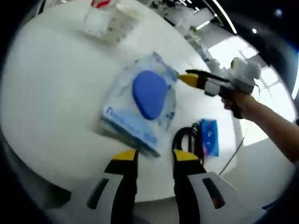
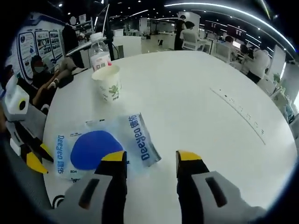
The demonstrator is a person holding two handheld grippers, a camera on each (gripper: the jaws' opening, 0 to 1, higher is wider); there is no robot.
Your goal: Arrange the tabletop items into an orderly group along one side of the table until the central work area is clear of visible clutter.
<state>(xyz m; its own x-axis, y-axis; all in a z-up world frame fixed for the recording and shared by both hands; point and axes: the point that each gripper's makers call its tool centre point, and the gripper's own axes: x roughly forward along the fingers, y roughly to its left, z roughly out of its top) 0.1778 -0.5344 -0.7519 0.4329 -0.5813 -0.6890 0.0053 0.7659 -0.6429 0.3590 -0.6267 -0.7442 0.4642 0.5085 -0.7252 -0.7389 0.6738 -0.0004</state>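
White tabletop (image 2: pixel 196 102), round and glossy, carries a tissue pack (image 1: pixel 140 105) with a blue oval on its face, lying just ahead of my left gripper (image 1: pixel 153 156), whose fingers are spread and empty. My left gripper view alone shows a black cable (image 1: pixel 184 137) and a small blue packet (image 1: pixel 209 136) near the edge. My right gripper (image 2: pixel 152 158), fingers parted, holds nothing; its view adds a paper cup (image 2: pixel 108 83), a bottle (image 2: pixel 99 52), and an open office behind.

Glossy plastic tissue pack (image 1: pixel 140 105), paper cup (image 2: pixel 108 83)
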